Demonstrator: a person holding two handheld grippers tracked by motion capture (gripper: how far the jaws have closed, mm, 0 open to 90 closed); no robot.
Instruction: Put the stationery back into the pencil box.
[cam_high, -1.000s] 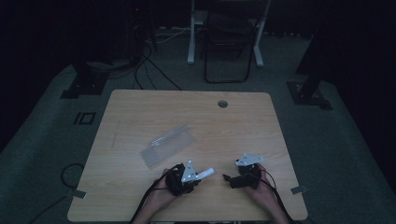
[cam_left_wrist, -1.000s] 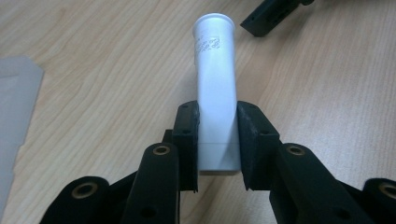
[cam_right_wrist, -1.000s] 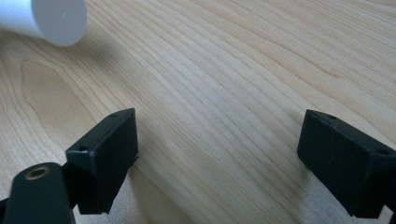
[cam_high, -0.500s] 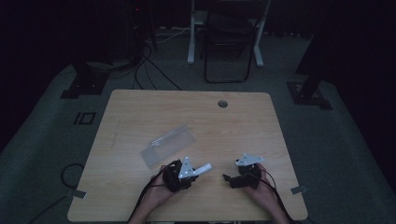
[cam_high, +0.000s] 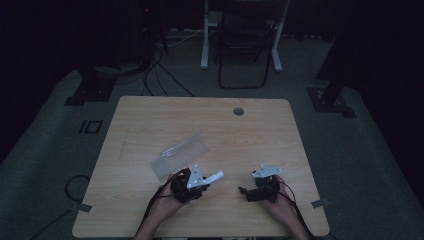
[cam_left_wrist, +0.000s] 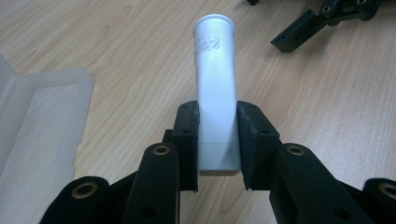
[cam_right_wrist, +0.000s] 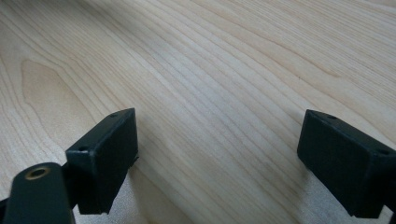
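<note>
White tube (cam_left_wrist: 215, 88) clamped in left gripper (cam_left_wrist: 218, 140); clear case (cam_high: 181, 155) beside; right gripper (cam_right_wrist: 219, 163) fingers wide, empty.

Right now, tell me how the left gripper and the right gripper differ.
The left gripper is shut on a white tube; the right gripper stands wide open with nothing but bare table between its jaws. In the high view the left gripper lies beside a clear plastic case; the right gripper has no object near it. Both have black jaws and sit low over the table.

High view dim, surroundings near black; gripper views bright, sharp, soft shadows
</note>
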